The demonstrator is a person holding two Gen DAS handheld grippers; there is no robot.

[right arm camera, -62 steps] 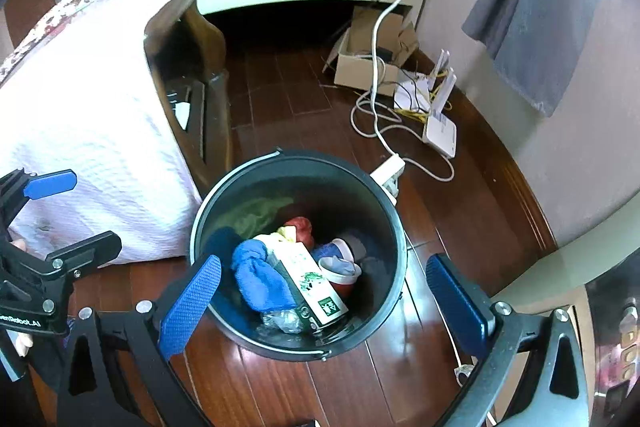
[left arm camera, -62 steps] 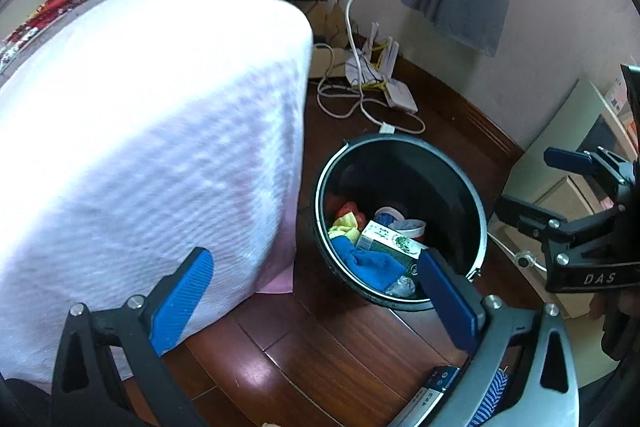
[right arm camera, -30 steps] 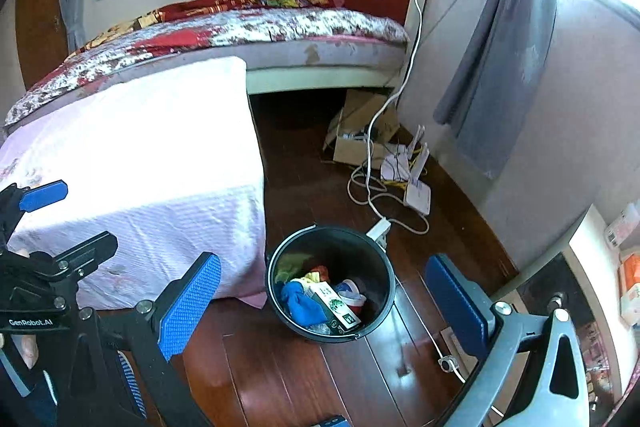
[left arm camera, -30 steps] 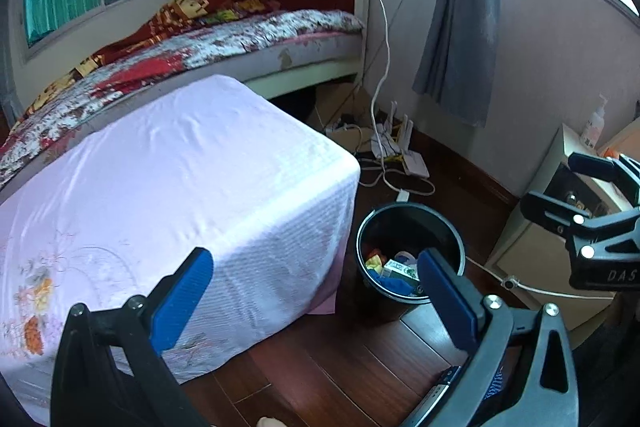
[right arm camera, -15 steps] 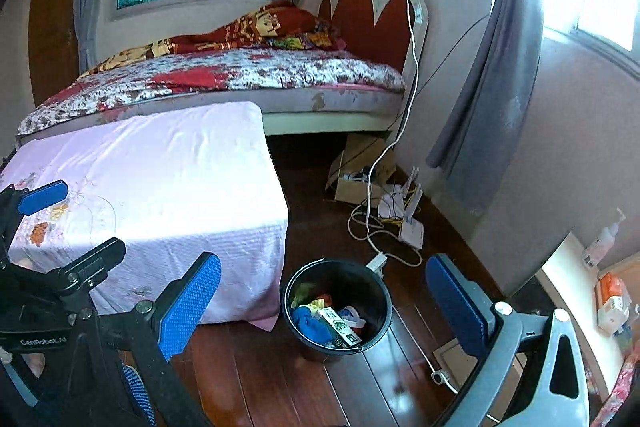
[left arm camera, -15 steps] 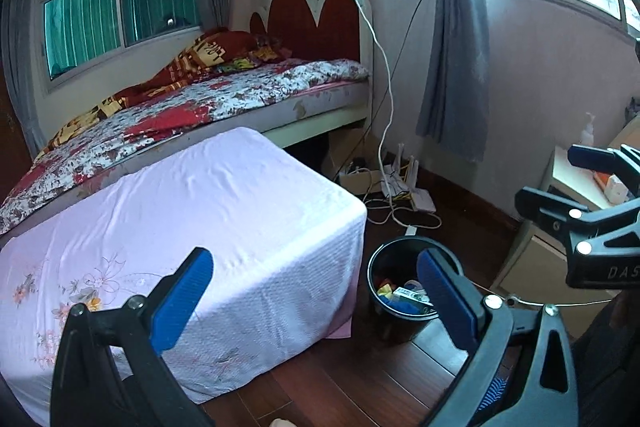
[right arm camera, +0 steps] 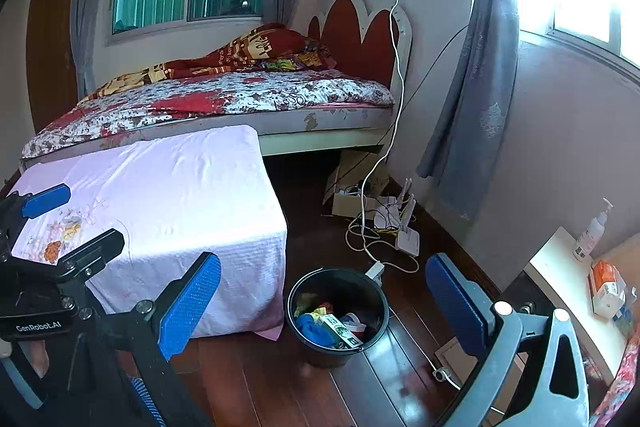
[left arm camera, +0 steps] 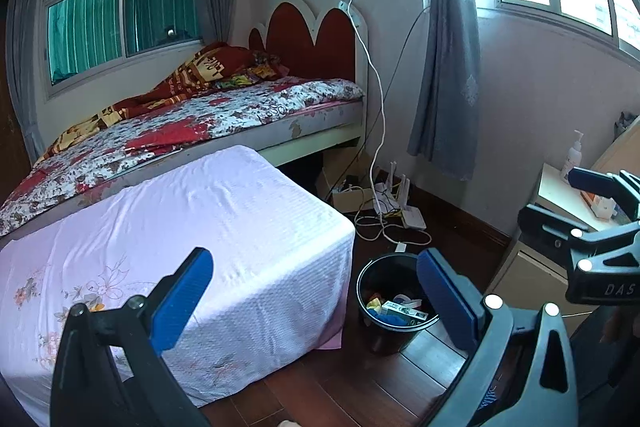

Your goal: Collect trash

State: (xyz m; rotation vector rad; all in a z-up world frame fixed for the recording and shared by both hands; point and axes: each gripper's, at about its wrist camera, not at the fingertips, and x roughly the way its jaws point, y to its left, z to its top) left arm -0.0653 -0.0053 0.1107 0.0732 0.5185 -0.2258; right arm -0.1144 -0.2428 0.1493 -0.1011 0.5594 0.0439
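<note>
Both my grippers were spread wide and held nothing. Left gripper (left arm camera: 312, 297) and right gripper (right arm camera: 324, 301) sat high, tilted down over the floor. The bin (right arm camera: 374, 291) stood low and near, just right of the covered table (right arm camera: 160, 195), between my right gripper's fingers and beside the left gripper's right finger (left arm camera: 444, 297). Trash (right arm camera: 338, 329) lay inside it: a carton, blue cloth, other bits too small to tell. Right gripper looked the nearer one, I'd judge. No loose trash visible on the floor (right arm camera: 320, 235).
</note>
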